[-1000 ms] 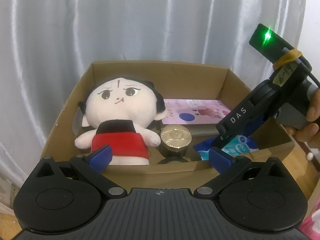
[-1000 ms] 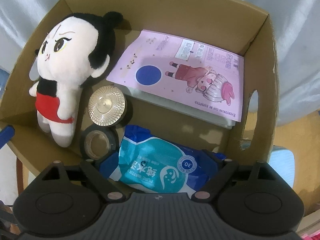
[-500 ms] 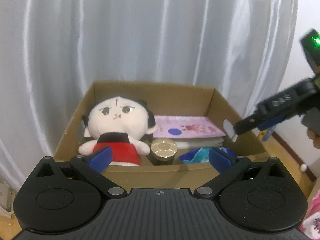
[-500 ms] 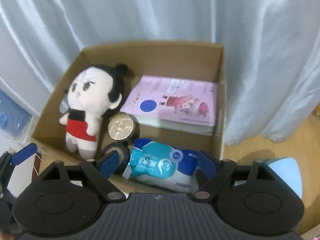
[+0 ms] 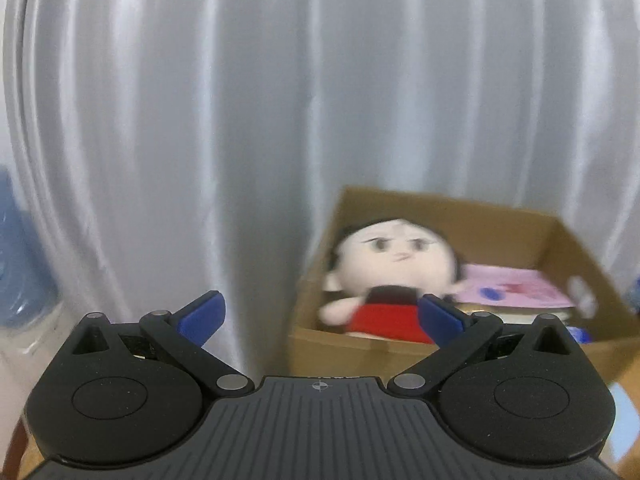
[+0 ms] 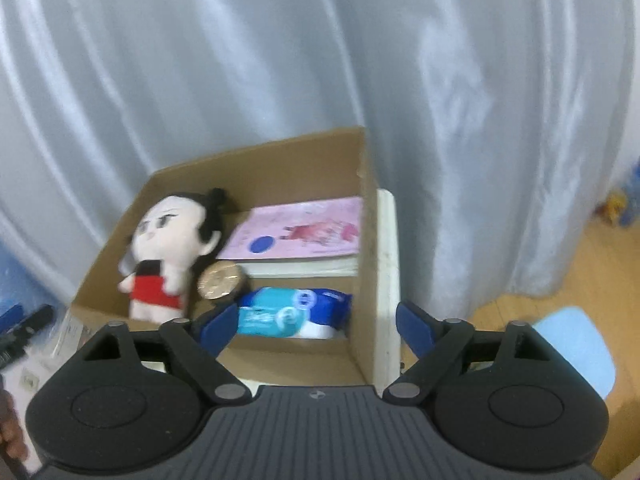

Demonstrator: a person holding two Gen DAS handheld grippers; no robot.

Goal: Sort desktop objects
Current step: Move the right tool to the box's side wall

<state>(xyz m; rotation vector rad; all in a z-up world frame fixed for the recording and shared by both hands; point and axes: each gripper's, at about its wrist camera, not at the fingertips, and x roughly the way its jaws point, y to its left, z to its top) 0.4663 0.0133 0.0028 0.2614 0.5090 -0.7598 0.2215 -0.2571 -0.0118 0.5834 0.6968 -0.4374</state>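
No words or numbers can be read here — the pink book (image 6: 304, 228) and the blue wipes pack (image 6: 288, 312) both carry print, but it is too blurry to read.

Box (image 6: 280, 160) sitting centre frame before curtain (image 6: 280, 40). Inside: doll (image 6: 168, 248) leaning at left, booklet (image 6: 300, 232) lying at back right, tin (image 6: 220, 280) just beside doll, wipes pack (image 6: 288, 312) lying front right.
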